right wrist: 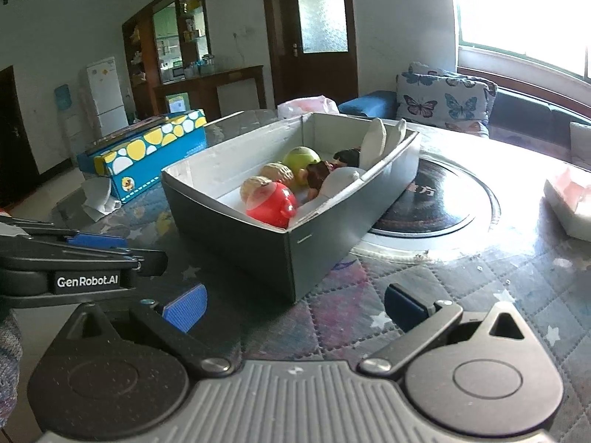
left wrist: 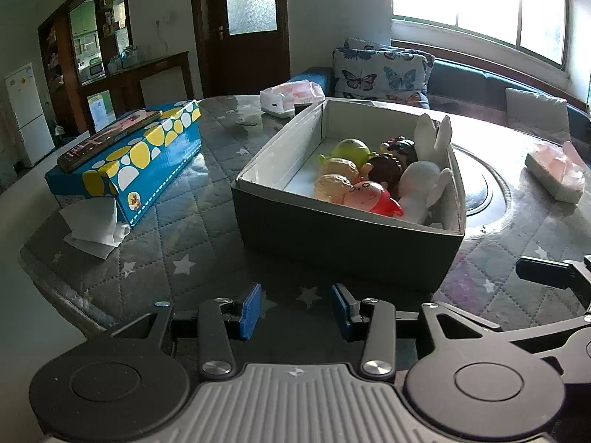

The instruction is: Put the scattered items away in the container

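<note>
A dark grey box with a white inside stands on the quilted table. It holds several toy figures: a red one, a green one, a brown one and a white rabbit. The box and the red figure also show in the right wrist view. My left gripper is open and empty, just short of the box's near wall. My right gripper is open wide and empty, in front of the box's near corner.
A blue box with yellow and white spots lies left, with a phone on top and crumpled tissue beside it. Tissue packs sit at the far edge and at right. A round glass plate lies beside the box.
</note>
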`<move>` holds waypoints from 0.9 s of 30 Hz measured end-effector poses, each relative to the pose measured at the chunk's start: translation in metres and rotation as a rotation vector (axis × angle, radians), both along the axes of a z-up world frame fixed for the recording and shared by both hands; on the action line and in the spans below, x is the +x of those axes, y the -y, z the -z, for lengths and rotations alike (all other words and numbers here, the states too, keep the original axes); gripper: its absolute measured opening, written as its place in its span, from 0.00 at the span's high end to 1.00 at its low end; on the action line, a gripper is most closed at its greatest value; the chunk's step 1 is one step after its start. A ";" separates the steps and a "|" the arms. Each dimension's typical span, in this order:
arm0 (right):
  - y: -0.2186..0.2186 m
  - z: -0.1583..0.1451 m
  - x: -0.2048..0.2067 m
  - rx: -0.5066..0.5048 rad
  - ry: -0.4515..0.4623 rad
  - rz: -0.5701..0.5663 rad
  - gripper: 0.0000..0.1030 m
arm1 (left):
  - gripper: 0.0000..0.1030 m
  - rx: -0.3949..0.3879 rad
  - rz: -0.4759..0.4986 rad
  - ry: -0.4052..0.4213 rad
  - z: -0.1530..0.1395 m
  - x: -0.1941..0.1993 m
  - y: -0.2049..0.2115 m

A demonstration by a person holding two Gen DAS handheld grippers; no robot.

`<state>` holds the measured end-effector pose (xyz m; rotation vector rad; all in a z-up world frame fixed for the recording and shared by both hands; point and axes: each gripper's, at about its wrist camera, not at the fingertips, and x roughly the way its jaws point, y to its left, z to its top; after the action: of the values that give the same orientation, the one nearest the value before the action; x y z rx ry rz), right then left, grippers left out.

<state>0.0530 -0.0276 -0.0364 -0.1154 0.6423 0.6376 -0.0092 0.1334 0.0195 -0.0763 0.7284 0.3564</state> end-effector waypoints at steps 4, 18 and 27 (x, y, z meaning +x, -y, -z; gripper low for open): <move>-0.001 0.002 0.002 -0.006 -0.003 0.016 0.00 | 0.57 0.017 -0.005 -0.004 0.002 0.002 0.000; -0.003 0.006 0.007 -0.009 -0.012 0.035 0.00 | 0.57 0.058 -0.030 -0.005 0.004 0.008 -0.001; -0.008 0.007 0.008 -0.020 -0.012 0.026 0.00 | 0.57 0.069 -0.036 -0.011 0.008 0.010 -0.003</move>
<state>0.0609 -0.0192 -0.0438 -0.1218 0.6612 0.6073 0.0004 0.1368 0.0118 -0.0221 0.7254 0.4169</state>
